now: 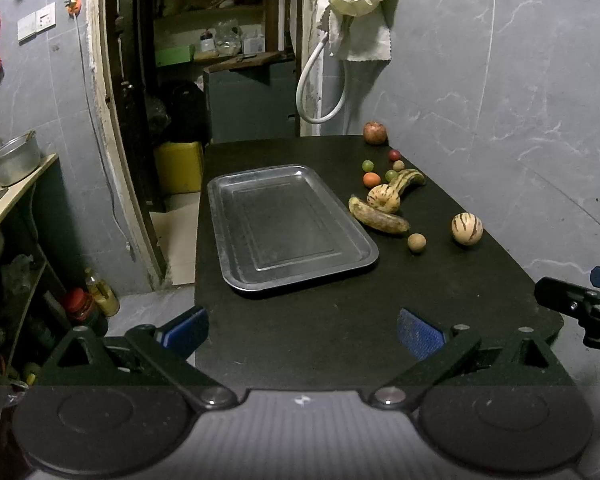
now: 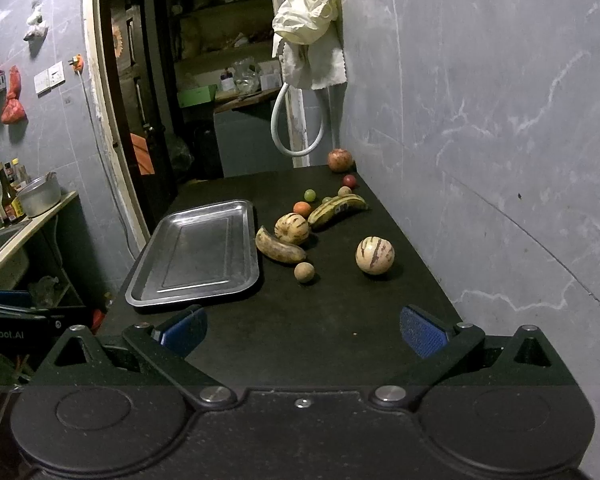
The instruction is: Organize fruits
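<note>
Both grippers hang over the near end of the table (image 2: 332, 344), jaws wide apart, nothing held: left gripper (image 1: 302, 330), right gripper (image 2: 304, 330). Tray (image 2: 140, 280) sits bare on the left; all fruit lies loose on the right, none in the tray. Nearest the right gripper: striped melon (image 2: 375, 255) standing alone, small brown ball (image 2: 304, 272), spotted banana (image 2: 278, 246) touching a 2nd melon (image 2: 292, 229). Probably best to start w/ the lone melon: approach from above, straddle its widest part, close gently since it's round & may roll. Fill the tray's far end 1st.
</note>
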Demonstrator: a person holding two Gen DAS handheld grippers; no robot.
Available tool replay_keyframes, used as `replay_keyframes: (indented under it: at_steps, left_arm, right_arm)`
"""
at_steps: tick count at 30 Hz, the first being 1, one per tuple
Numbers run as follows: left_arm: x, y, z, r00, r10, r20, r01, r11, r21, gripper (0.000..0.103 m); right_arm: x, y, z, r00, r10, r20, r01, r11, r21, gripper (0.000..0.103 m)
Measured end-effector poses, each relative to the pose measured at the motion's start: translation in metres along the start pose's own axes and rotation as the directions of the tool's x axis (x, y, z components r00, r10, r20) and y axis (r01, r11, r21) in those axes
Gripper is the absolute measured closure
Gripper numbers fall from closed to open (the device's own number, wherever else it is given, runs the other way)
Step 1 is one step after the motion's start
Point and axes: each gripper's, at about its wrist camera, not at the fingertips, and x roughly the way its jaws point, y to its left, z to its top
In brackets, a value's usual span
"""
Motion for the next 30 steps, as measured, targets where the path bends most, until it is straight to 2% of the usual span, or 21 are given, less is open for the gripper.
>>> replay_keyframes:
  at_steps: [30]
  left_arm:
    - [0.0094, -0.0035, 0.0045, 1.000, 0.005, -0.030, -0.006, 1.000, -0.006, 0.001]
  right_arm:
    - [0.0034, -0.0030, -0.0022, 1.000, -0.001, -0.014, 0.001, 1.000, 0.013, 0.001]
